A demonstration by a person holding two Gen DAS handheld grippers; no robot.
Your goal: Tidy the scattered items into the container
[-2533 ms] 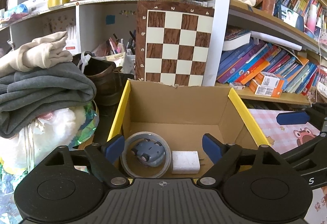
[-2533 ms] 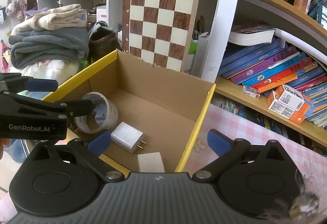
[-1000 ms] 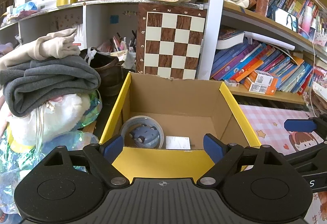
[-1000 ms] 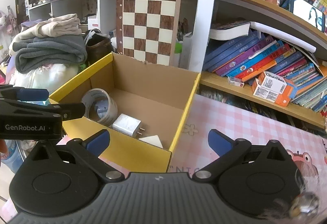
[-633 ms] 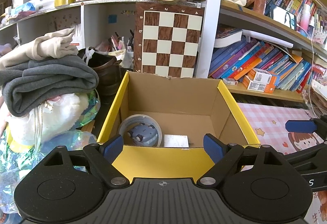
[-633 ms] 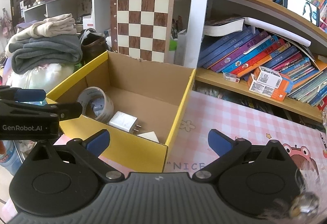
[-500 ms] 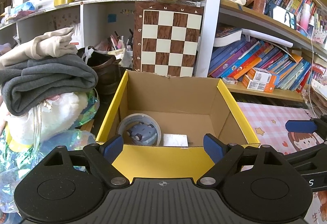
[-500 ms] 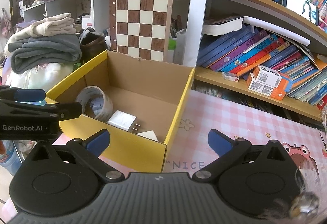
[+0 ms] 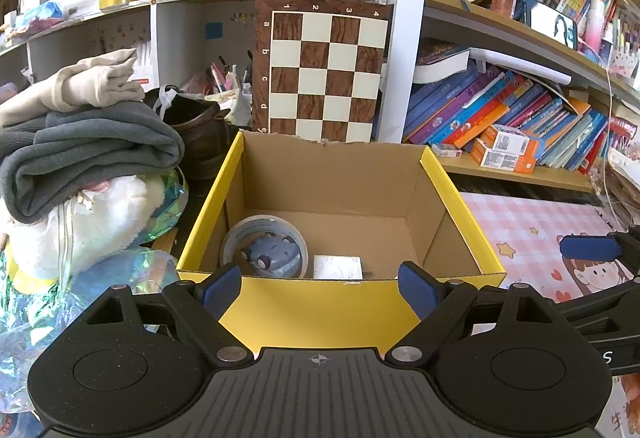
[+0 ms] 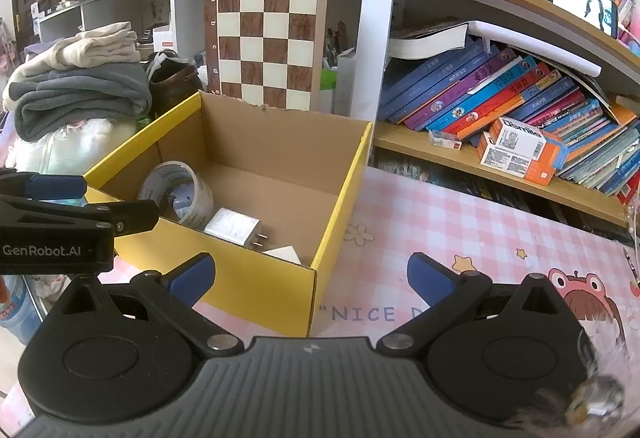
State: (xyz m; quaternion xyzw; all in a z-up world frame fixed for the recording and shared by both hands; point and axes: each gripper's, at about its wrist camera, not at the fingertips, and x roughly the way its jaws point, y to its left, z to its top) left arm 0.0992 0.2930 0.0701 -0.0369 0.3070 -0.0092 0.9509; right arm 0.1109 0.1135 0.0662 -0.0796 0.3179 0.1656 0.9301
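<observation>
A yellow cardboard box (image 9: 452,194) (image 10: 340,198) stands open on the pink mat. Inside lie a roll of clear tape (image 9: 236,238) (image 10: 188,194) with a small grey-blue toy car (image 9: 274,256) in its hole, a white charger plug (image 10: 234,226) (image 9: 338,267), and a white block (image 10: 282,253). My left gripper (image 9: 320,288) is open and empty, just in front of the box's near wall. My right gripper (image 10: 310,276) is open and empty, at the box's near right corner.
A pink checked mat (image 10: 460,230) lies right of the box. A pile of folded clothes (image 9: 80,142) and bags sit to its left. A chessboard (image 9: 324,72) leans behind it. Shelves of books (image 10: 520,110) run along the back right.
Both grippers have drawn back and away from the box, staying open and empty. The items in the box have not moved.
</observation>
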